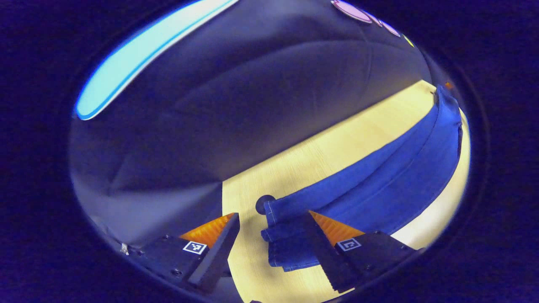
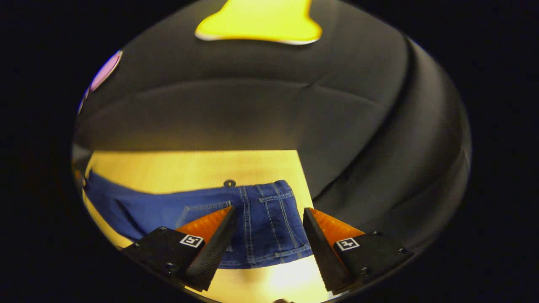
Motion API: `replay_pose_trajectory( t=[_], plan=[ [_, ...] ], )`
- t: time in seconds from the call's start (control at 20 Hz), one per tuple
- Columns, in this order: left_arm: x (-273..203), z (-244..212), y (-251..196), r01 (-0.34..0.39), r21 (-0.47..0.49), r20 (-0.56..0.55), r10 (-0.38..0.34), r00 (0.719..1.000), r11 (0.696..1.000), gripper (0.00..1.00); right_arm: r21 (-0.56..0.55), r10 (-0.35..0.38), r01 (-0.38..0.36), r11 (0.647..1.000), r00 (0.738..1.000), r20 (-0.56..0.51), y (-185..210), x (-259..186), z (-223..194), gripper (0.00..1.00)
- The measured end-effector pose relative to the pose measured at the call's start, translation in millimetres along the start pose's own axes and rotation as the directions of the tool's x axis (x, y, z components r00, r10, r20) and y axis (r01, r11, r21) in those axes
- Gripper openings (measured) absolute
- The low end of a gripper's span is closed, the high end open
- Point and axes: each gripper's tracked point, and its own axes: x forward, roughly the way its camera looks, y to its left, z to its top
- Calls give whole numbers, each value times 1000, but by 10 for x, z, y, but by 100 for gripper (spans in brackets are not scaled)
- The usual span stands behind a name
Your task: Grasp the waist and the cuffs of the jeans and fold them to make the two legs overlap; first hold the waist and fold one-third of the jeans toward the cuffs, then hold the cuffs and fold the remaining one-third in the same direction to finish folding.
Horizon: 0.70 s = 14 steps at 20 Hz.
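Pale wooden tabletop under warm light, backed by dark draped cloth walls. Blue jeans laid flat along that top, legs overlapped one on the other, stretched out long across the surface.

From the left gripper view: cuffs stacked at the near end, hem stitching visible, layers slightly offset. Left gripper hovering at that end, jaws spread wide, right finger over the cuff fabric, left finger over bare wood; contact with the cloth cannot be told. Small dark round spot on the wood just beside the cuff edge. Legs running away to the far right, ending near the table's far edge.

From the right gripper view: waist at the near end, with pale seam lines, a belt loop and a pocket outline. Right gripper poised over the waist, jaws spread apart, denim seen between the fingers, nothing pinched. Similar small dark round spot on the wood just beyond the waistband. Legs trailing off to the left.

No containers, and no readable writing apart from small black-and-white square markers on the finger mounts.
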Motion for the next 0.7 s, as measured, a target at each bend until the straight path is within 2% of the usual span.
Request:
replay_pose_trajectory(
  t=[0.1, 0.25, 0.35, 0.45, 0.55, 0.6, 0.7],
  plan=[
    [-221, 177, -73, -3, -125, 82, 13, 997, 992, 97, 116, -68, 60, 991, 995, 66, -136, -133, -87, 98],
    [-620, 284, -321, 50, -265, 184, 0, 983, 963, 97, 271, -107, 83, 959, 991, 75, -231, -290, -346, 98],
    [-976, 450, -540, 96, -308, 240, -21, 971, 946, 96, 408, -102, 78, 910, 994, 38, -263, -281, -602, 99],
    [-1330, 618, -809, 141, -335, 293, -39, 955, 932, 96, 543, -110, 79, 836, 994, 25, -369, -216, -772, 99],
    [-1581, 688, -1086, 202, -364, 325, -79, 942, 909, 96, 631, -166, 115, 767, 986, 22, -612, -214, -858, 99],
    [-1662, 703, -1196, 219, -385, 335, -86, 938, 897, 96, 653, -188, 134, 745, 982, 13, -710, -191, -903, 99],
    [-1716, 684, -1400, 265, -410, 339, -124, 932, 873, 96, 675, -199, 142, 724, 980, 7, -820, -103, -938, 98]
  ],
)
